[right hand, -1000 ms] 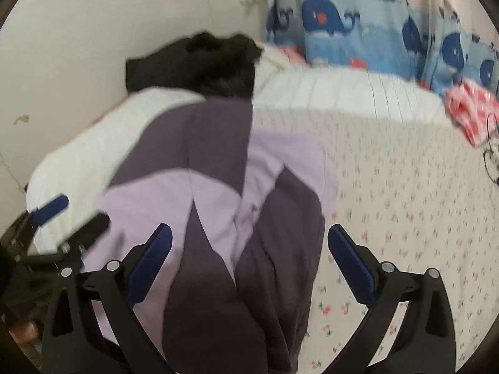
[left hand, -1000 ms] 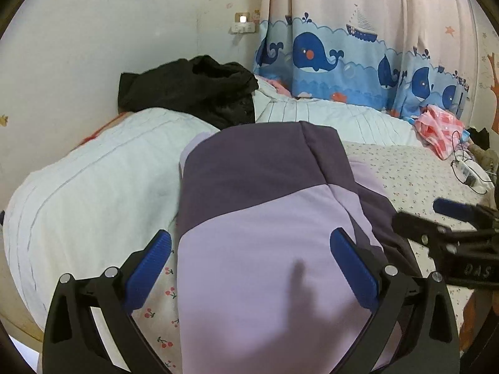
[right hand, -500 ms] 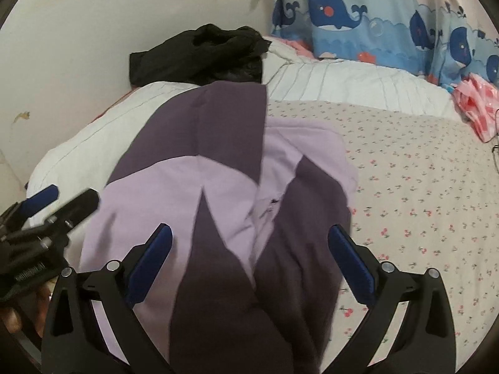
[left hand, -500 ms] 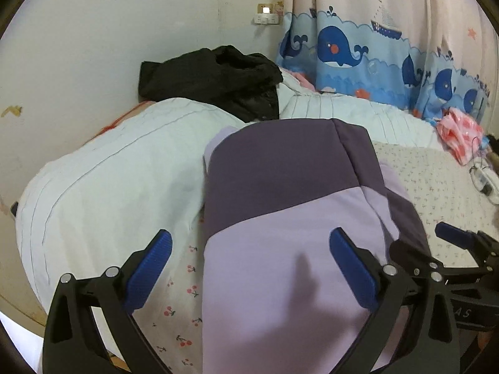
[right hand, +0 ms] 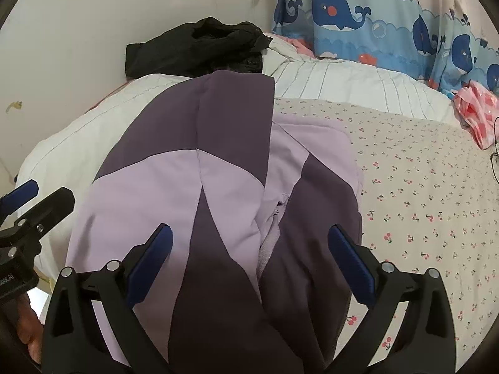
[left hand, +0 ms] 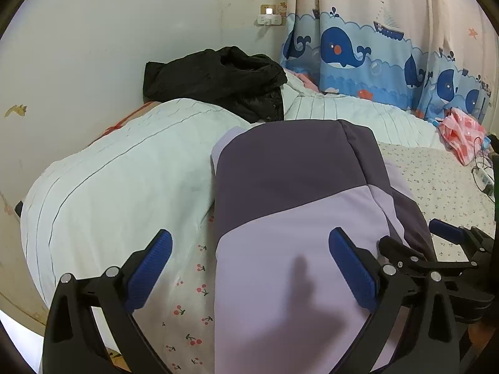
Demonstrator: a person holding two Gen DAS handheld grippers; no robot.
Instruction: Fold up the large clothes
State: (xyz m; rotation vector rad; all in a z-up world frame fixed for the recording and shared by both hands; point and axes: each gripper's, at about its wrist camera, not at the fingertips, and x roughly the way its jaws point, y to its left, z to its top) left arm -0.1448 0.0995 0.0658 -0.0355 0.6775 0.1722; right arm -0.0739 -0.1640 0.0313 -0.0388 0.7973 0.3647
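A lilac and dark purple jacket [left hand: 293, 218] lies folded lengthwise on the bed, its far end against the white quilt. In the right wrist view the jacket [right hand: 218, 180] has both sleeves laid over its body and a zip near the middle. My left gripper [left hand: 249, 268] hovers open over the jacket's near left part, nothing between its blue pads. My right gripper [right hand: 249, 261] stands open above the near end of the jacket. Each gripper shows at the edge of the other's view: the right one [left hand: 436, 243], the left one [right hand: 34, 199].
A rolled white quilt [left hand: 118, 180] runs along the wall side of the bed. A black garment [left hand: 218, 81] lies on it at the back. A pink cloth [left hand: 461, 131] and cables sit at the far right. The cherry-print sheet [right hand: 421, 193] spreads right of the jacket. Whale curtains hang behind.
Both grippers have drawn back and risen a little from the jacket, staying open. The jacket has settled flat; the right view is no longer blurred.
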